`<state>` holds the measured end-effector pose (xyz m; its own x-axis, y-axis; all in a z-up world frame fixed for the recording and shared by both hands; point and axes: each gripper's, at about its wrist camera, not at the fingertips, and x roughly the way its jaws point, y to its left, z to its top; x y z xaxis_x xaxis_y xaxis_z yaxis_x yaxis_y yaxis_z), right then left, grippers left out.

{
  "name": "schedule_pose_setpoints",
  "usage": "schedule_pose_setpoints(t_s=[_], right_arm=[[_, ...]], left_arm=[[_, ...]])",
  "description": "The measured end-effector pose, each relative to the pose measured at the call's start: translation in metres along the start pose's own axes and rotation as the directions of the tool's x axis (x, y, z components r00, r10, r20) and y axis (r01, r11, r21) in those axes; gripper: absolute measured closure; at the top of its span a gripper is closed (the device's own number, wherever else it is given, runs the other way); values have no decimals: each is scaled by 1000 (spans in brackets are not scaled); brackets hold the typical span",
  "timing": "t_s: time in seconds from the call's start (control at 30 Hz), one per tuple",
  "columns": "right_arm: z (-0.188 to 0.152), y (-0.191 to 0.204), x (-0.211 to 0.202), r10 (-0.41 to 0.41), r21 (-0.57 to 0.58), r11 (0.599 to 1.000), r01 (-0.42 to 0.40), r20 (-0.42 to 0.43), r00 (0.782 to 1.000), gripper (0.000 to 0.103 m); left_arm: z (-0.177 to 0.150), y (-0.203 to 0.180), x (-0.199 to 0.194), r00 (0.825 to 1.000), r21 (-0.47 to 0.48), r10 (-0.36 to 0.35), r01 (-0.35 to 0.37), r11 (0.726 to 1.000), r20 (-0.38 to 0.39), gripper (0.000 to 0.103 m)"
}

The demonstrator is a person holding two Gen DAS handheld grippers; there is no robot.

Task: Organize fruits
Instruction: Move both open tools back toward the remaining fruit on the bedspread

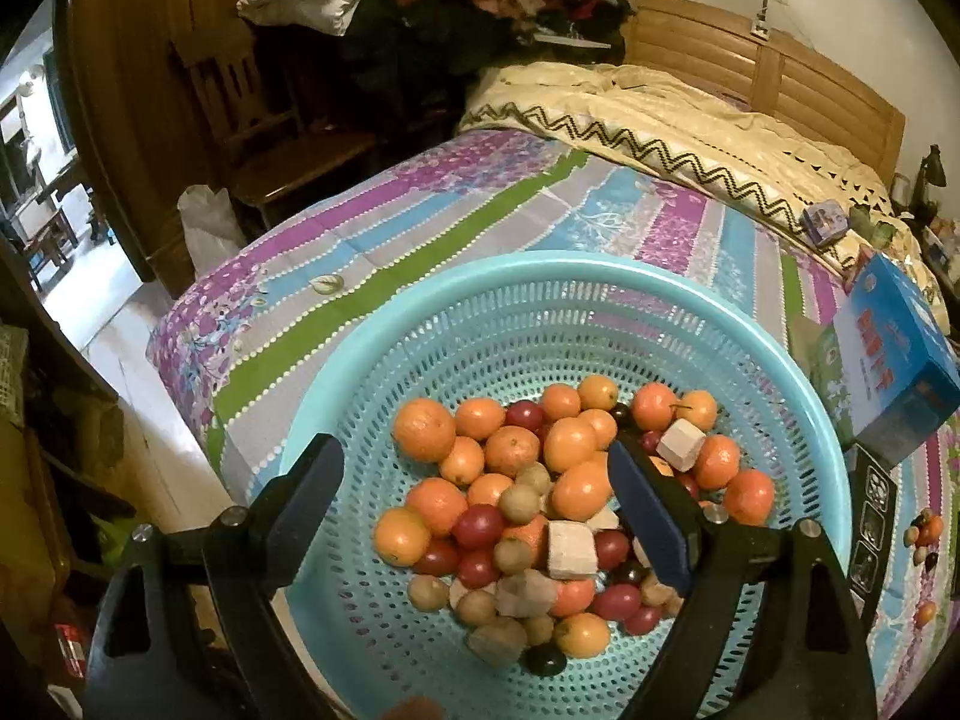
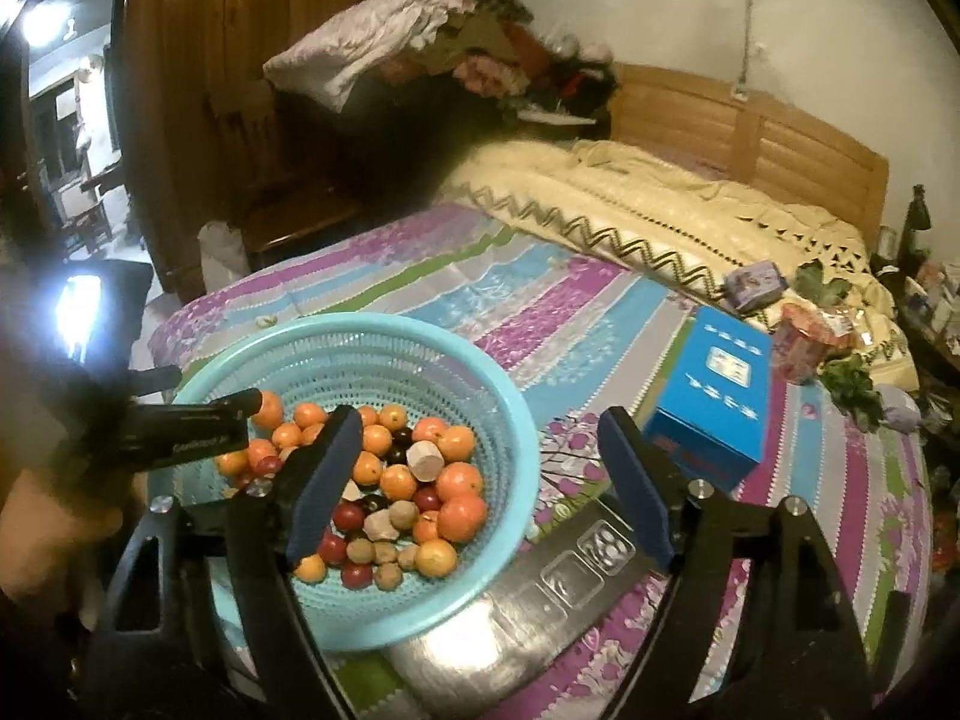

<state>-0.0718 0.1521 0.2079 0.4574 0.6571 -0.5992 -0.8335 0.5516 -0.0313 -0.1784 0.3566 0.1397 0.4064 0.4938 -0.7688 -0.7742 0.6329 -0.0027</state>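
Mixed fruit (image 1: 540, 498), heaped loose in a turquoise perforated basket (image 1: 372, 372) set near the foot corner of a bed (image 1: 420, 222) with a striped floral sheet; gathered toward the near side of the basket floor, likely because the soft mattress tips it that way. Contents: small orange citrus (image 1: 424, 429), dark red cherry-like rounds (image 1: 477, 526), tan-brown rounds (image 1: 519, 503), a few near-black ones (image 1: 545, 659), plus pale cut chunks (image 1: 570, 549) with flat faces, kind not told. All sorts intermingled, none grouped. Left hand-held gripper (image 1: 474, 489): poised over the pile, jaws spread wide, clasping nothing, seemingly lined up for a pick. Right hand-held gripper (image 2: 480, 480): likewise spread and empty, one finger over the basket, the other over the sheet beside it. Silvery tray (image 2: 564, 576) with moulded compartments lying just right of the basket, partly tucked under its rim; plausibly the sorting target, its visible compartments empty. A few stray fruits (image 1: 924, 531) on the sheet beyond the tray. Blue carton (image 2: 711, 402) further right. Stage: fits either sorting out of the basket or collecting into it.
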Motion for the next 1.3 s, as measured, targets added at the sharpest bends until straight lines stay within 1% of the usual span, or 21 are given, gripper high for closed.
schedule_pose_setpoints(t_s=[0.1,0.17,0.23,0.3,0.4,0.63,0.7,0.8,0.9,1.0,1.07,1.13,1.2,1.3], right_arm=[[-8,-2,-10,-16,10,1000,16,22,1000,19],[-13,-4,-16,-22,17,1000,21,34,999,17],[-19,-6,-21,-34,23,999,33,44,998,12],[-23,-7,-25,-43,27,999,42,52,998,10],[-28,-10,-29,-54,39,998,52,52,997,9],[-39,-14,-37,-46,58,997,43,50,998,8],[-42,-16,-41,-42,66,997,38,62,997,6],[-47,-22,-49,-47,85,996,40,84,995,5],[-54,-29,-59,-72,98,993,60,115,991,0],[-61,-35,-69,-99,100,991,85,148,984,0],[-67,-40,-76,-125,101,989,109,162,979,0],[-72,-48,-81,-136,114,986,119,153,979,0],[-78,-56,-87,-147,132,983,128,145,978,0],[-90,-72,-98,-186,168,972,162,134,973,0]], left_arm=[[-3,-2,-5,1000,-1,0,0,1000,16,12],[-4,-4,-9,1000,4,-1,1,1000,22,10],[-5,-6,-12,1000,7,0,0,1000,28,9],[-5,-9,-15,999,11,-2,1,1000,35,7],[-6,-13,-19,999,17,-4,3,1000,41,6],[-9,-23,-29,998,31,0,-2,1000,57,4],[-9,-26,-31,998,37,0,-2,999,68,3],[-10,-30,-38,995,21,-7,5,1000,96,0],[-10,-38,-45,992,30,-15,12,999,125,0],[-12,-51,-55,984,45,-52,45,998,168,0],[-14,-63,-59,982,74,-66,54,996,178,0],[-18,-79,-64,980,115,-75,55,992,185,0],[-23,-96,-70,974,153,-126,97,983,189,0],[-31,-122,-81,966,204,-172,132,970,194,0]])
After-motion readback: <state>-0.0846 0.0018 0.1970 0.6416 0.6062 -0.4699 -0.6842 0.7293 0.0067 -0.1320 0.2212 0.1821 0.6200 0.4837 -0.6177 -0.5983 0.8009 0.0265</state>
